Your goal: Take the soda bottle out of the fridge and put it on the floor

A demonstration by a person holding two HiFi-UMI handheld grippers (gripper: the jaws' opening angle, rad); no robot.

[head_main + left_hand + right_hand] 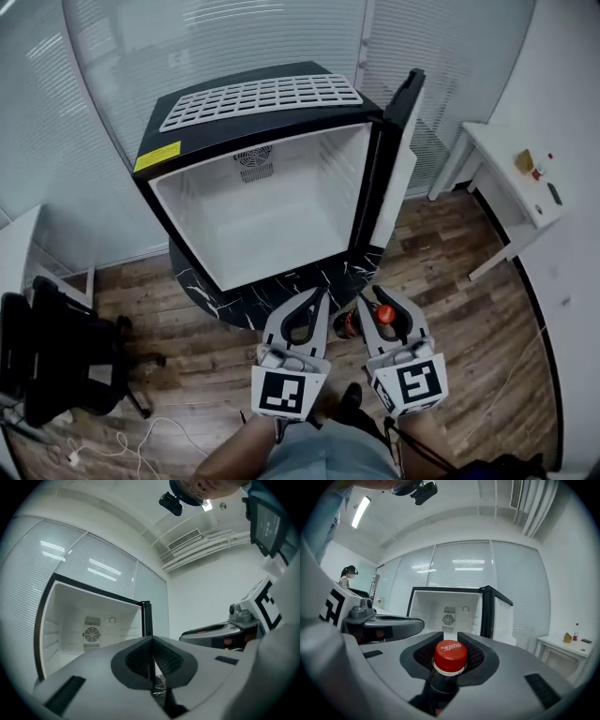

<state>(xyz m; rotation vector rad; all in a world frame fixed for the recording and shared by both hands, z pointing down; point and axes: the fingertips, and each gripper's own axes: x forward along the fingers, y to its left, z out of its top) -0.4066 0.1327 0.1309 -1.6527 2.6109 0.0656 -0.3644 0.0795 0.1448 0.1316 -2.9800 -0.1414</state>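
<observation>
Soda bottle (450, 657): red cap with white lettering, dark contents below the neck. It is outside, in front of the open fridge (272, 202), clamped at the neck by the right gripper (382, 307). Left gripper (152, 660): jaws pressed together, empty.

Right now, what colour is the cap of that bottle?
The cap of the soda bottle is red, clearest in the right gripper view.

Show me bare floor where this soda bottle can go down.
The widest bare floor lies right of the black stand, between it and the white table. A smaller patch lies left of the stand. Far left is crowded: black chair and white cable.
</observation>
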